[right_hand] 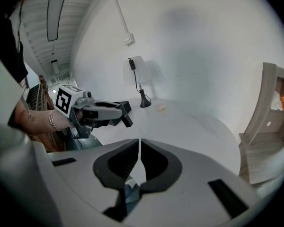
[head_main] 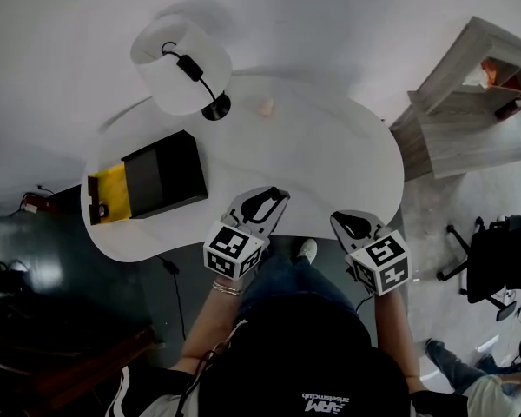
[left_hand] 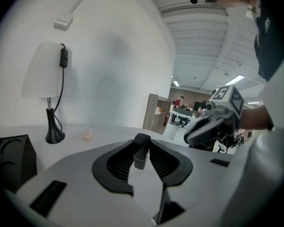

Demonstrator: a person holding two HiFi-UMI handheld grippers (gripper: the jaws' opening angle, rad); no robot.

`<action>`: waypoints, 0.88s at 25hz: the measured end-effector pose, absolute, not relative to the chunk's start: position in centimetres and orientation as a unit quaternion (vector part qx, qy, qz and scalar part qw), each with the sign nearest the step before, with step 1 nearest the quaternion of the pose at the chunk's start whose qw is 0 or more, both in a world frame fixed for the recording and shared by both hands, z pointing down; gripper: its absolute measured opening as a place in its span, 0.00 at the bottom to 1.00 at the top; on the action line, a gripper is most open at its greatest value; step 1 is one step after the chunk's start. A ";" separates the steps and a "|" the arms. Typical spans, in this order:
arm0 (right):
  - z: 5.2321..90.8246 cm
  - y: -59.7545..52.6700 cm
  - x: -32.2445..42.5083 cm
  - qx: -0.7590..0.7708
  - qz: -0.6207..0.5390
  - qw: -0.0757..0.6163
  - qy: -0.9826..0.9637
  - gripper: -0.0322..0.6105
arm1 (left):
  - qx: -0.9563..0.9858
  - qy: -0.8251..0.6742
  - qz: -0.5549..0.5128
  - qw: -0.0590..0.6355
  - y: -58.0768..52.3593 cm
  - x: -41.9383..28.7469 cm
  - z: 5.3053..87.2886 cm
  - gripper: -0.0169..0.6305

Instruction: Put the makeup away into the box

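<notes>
My left gripper [left_hand: 141,146] is shut on a small dark makeup tube [left_hand: 141,156], which stands upright between the pads. In the head view that gripper [head_main: 273,200] hovers over the near edge of the white table [head_main: 347,155]. My right gripper [right_hand: 139,148] is shut with nothing between its jaws; it [head_main: 346,224] hangs at the table's near edge, to the right of the left one. The black box [head_main: 165,174], with a yellow part [head_main: 106,194] at its left end, lies on the table's left side. A small peach item [head_main: 266,106] lies at the far side.
A white table lamp [head_main: 184,63] with a black foot stands at the back left, behind the box. A wooden shelf unit [head_main: 469,102] stands to the right of the table, and a black chair [head_main: 495,263] is on the floor at right. A dark cabinet [head_main: 43,259] is at left.
</notes>
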State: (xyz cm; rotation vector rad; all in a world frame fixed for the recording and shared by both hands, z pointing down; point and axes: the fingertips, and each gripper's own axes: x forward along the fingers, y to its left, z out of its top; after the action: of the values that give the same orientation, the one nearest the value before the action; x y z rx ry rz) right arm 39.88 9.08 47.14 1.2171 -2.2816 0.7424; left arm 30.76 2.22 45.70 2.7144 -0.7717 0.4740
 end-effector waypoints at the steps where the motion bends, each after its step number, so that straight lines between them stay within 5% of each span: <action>1: 47.1 9.1 39.4 0.437 0.267 0.226 -0.829 0.10 | 0.938 -0.274 0.159 0.143 2.3 30.2 45.5 0.20; 22: 41.7 9.2 20.6 0.361 0.154 0.230 -0.891 0.10 | 0.898 -0.398 0.093 0.161 5.7 9.3 43.5 0.20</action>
State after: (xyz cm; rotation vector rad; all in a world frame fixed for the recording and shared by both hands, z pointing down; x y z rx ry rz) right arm 20.55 9.17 41.71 0.9936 -2.4503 0.4235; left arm 9.32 5.74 43.50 2.5644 -1.1361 0.2648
